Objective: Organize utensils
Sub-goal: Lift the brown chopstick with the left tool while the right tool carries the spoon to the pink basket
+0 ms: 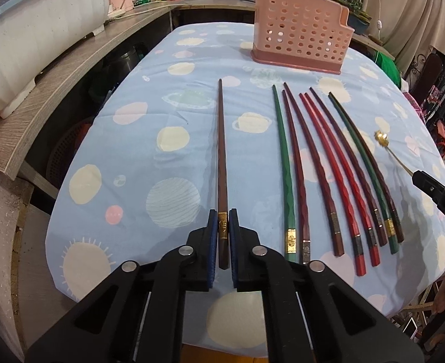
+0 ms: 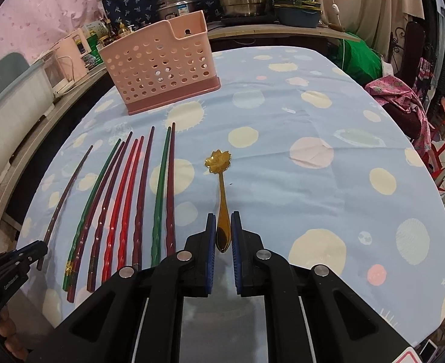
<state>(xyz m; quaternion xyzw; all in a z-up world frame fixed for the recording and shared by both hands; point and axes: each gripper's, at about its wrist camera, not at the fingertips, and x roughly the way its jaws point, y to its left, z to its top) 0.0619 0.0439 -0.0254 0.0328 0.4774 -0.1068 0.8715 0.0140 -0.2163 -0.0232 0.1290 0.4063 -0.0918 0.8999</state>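
My left gripper [image 1: 223, 219] is shut on the thick end of a brown chopstick [image 1: 221, 151], which points away over the table. My right gripper [image 2: 223, 222] is shut on the handle of a gold flower-shaped spoon [image 2: 218, 158]; the spoon also shows in the left wrist view [image 1: 381, 138]. Several green, dark red and bright red chopsticks [image 1: 328, 166] lie side by side on the cloth, to the right of the left gripper and left of the right one [image 2: 125, 205]. A pink perforated utensil holder [image 1: 302, 37] stands upright at the far side [image 2: 158, 66].
The table has a blue tablecloth [image 1: 149, 115] with pale circles. A wooden counter [image 1: 56, 90] with a white bin [image 1: 31, 36] runs along the left. Pots, bottles and a planter stand behind the table. Pink fabric and a green bag [image 2: 361, 60] lie at the right.
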